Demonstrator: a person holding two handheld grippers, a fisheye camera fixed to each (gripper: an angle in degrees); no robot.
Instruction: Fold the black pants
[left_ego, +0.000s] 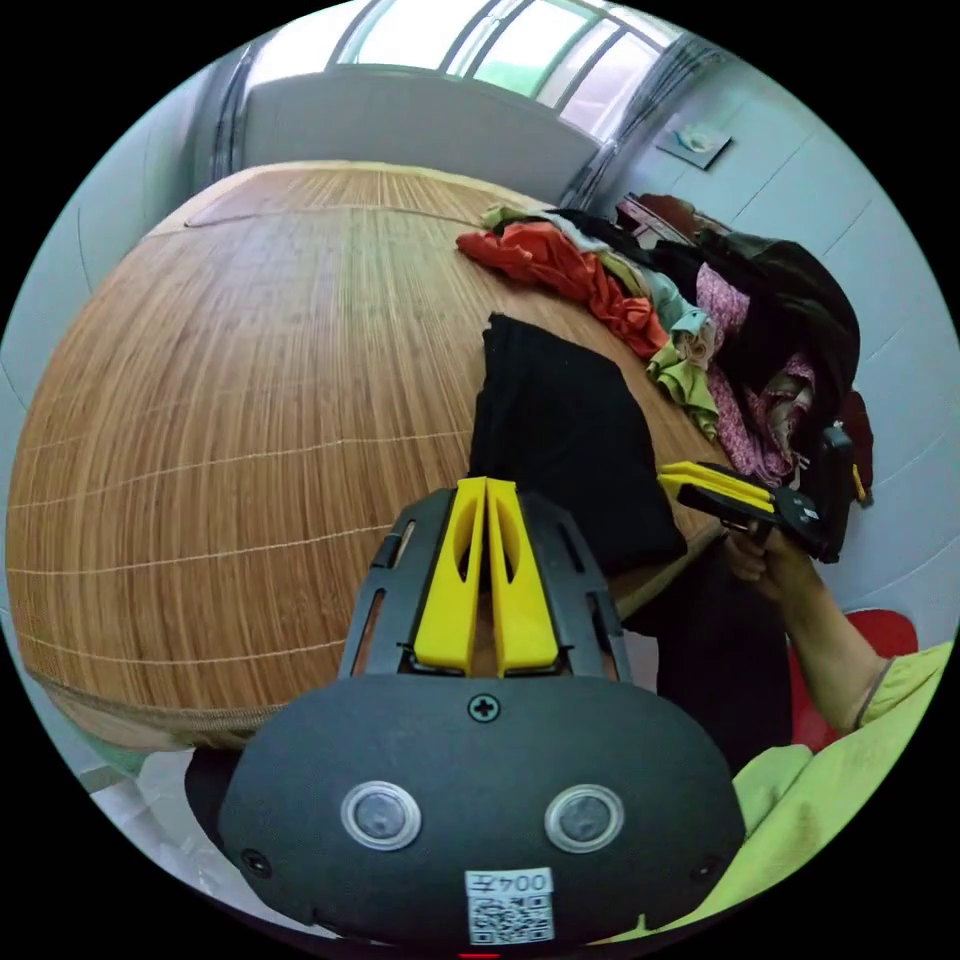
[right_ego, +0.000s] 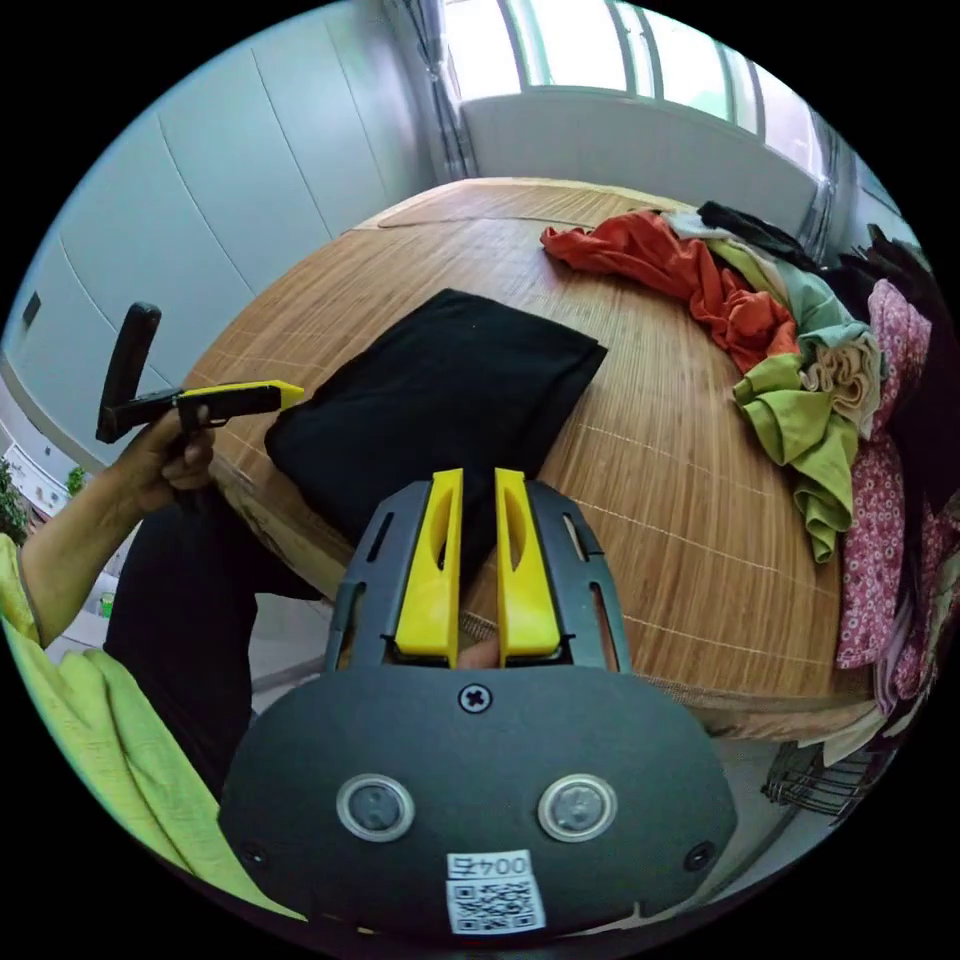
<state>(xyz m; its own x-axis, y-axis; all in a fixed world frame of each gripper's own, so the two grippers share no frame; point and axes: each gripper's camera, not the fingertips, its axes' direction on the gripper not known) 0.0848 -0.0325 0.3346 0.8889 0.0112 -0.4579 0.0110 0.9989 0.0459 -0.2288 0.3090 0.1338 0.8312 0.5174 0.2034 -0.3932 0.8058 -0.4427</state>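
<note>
Nearest, the left gripper (left_ego: 486, 482) has its yellow jaws pressed together w/ nothing between them, tips over the near end of the black pants (left_ego: 565, 435). The right gripper (right_ego: 478, 473) has jaws nearly together, a thin gap showing, nothing held; its tips sit over the pants' near edge too. In the left gripper view the right gripper is beside the pants, held in a hand (left_ego: 765, 560), jaws together. In the right gripper view the left one is held at the table edge, jaws together. Pants lie folded in a flat rectangle near the front edge of the bamboo-mat table (right_ego: 660, 470). Farther back, a pile of clothes (right_ego: 800, 350), w/ an orange garment (right_ego: 690, 265) on the mat. Beyond, a window (right_ego: 600, 50).
</note>
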